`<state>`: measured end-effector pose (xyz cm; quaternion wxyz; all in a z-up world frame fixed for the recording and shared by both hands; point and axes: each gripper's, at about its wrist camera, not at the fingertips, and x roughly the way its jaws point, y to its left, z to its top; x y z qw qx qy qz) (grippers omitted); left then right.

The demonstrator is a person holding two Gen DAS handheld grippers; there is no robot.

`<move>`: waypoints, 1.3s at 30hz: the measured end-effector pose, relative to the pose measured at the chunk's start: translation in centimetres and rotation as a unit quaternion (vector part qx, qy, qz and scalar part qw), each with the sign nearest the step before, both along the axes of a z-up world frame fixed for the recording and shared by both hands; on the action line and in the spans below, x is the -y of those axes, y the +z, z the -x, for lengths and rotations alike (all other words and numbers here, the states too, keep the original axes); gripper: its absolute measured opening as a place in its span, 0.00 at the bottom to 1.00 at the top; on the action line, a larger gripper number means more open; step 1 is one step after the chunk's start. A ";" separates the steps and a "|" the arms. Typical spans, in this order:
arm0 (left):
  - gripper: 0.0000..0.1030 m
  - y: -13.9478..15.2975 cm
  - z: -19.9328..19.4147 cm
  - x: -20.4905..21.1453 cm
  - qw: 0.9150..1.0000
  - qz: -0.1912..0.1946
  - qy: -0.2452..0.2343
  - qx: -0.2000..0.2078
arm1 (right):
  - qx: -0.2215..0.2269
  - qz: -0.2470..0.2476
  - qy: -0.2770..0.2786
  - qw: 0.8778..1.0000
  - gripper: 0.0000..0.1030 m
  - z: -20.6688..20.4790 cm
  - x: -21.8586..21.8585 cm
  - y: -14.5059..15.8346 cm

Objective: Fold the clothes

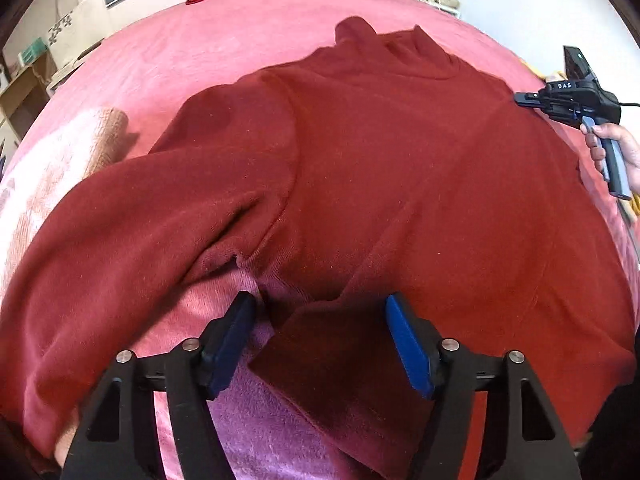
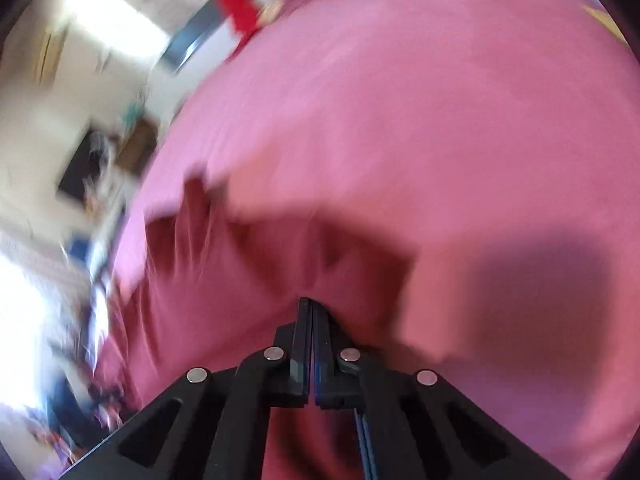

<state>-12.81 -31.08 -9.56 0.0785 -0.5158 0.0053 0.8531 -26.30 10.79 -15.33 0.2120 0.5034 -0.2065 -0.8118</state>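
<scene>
While the sweater (image 1: 380, 168) lies spread flat on the bed (image 1: 248, 36), both tools are off the cloth.

Left wrist view: the left hand-held gripper (image 1: 320, 340) hangs released, blue pads apart, over a folded-in flap, apparently a cuff (image 1: 332, 356), which lies loose between the jaws, not pinched. The sweater lies collar away, one sleeve (image 1: 132, 248) swung out to the left; likely laid open so sides and sleeves can fold inward. At the far right edge a hand (image 1: 616, 152) carries the right hand-held gripper (image 1: 520, 99) near the shoulder. Right wrist view, badly blurred: its jaws are clenched together with nothing seen between them, above the pink bedcover (image 2: 400, 100) and its dark shadow (image 2: 560, 300); the sweater cannot be made out for certain here. Judgement: between grasps.
</scene>
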 end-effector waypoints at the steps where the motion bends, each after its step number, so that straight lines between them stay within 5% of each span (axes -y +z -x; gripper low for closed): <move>1: 0.67 0.1 -0.1 0.3 1.000 -0.009 0.006 -0.003 | -0.012 -0.006 -0.009 1.000 0.05 -0.1 -0.6 0.7; 3: 0.67 0.4 -0.4 0.8 0.999 -0.025 0.021 -0.010 | -0.027 0.021 -0.003 0.999 0.22 -1.3 -1.5 2.1; 6: 0.68 1.6 -1.1 0.8 0.997 -0.039 0.043 -0.042 | -0.048 0.034 0.058 0.997 0.22 -5.1 -1.2 3.8; 9: 0.68 2.1 -1.5 0.3 0.997 -0.045 0.042 -0.052 | -0.044 -0.032 0.100 0.994 0.22 -9.1 -0.5 3.2; 12: 0.68 0.9 -1.1 -0.5 0.999 0.014 0.039 -0.020 | -0.014 -0.119 0.094 0.988 0.23 -11.8 -1.4 0.5; 15: 0.68 1.7 -2.1 -0.3 0.997 0.011 0.063 -0.033 | -0.013 -0.068 0.046 0.997 0.26 -13.1 -3.2 0.6; 17: 0.68 3.0 -3.1 -0.5 0.995 -0.015 0.071 -0.066 | -0.072 -0.078 0.052 0.993 0.26 -13.9 -2.2 2.9; 20: 0.69 3.3 -4.1 -1.6 0.994 -0.022 0.061 -0.088 | -0.132 -0.073 0.109 0.982 0.26 -12.8 0.6 4.7; 24: 0.69 0.2 -3.6 -2.9 0.998 0.013 0.042 -0.052 | -0.109 -0.073 0.130 0.983 0.25 -7.0 2.7 3.0; 27: 0.72 -0.5 -4.6 -2.8 0.996 0.015 0.032 -0.082 | -0.068 -0.114 0.097 0.986 0.00 -2.3 2.4 1.1; 29: 0.74 -1.0 -5.2 -2.6 0.993 0.011 0.034 -0.108 | -0.080 -0.120 0.043 0.989 0.02 -0.6 0.8 1.5; 30: 0.75 -1.1 -5.5 -2.6 0.992 0.014 0.035 -0.123 | -0.084 -0.149 0.013 0.985 0.23 -0.5 0.3 2.0; 31: 0.76 -1.1 -5.5 -2.7 0.991 0.018 0.034 -0.128 | -0.088 -0.156 -0.004 0.984 0.23 -0.8 -0.2 2.5; 34: 0.78 -1.0 -5.2 -2.9 0.991 0.022 0.031 -0.129 | -0.110 -0.055 0.029 0.992 0.24 -5.0 -0.1 4.9; 39: 0.78 1.1 -6.0 -1.3 0.988 -0.040 0.078 -0.130 | -0.091 -0.073 0.139 0.983 0.24 -13.2 4.9 4.6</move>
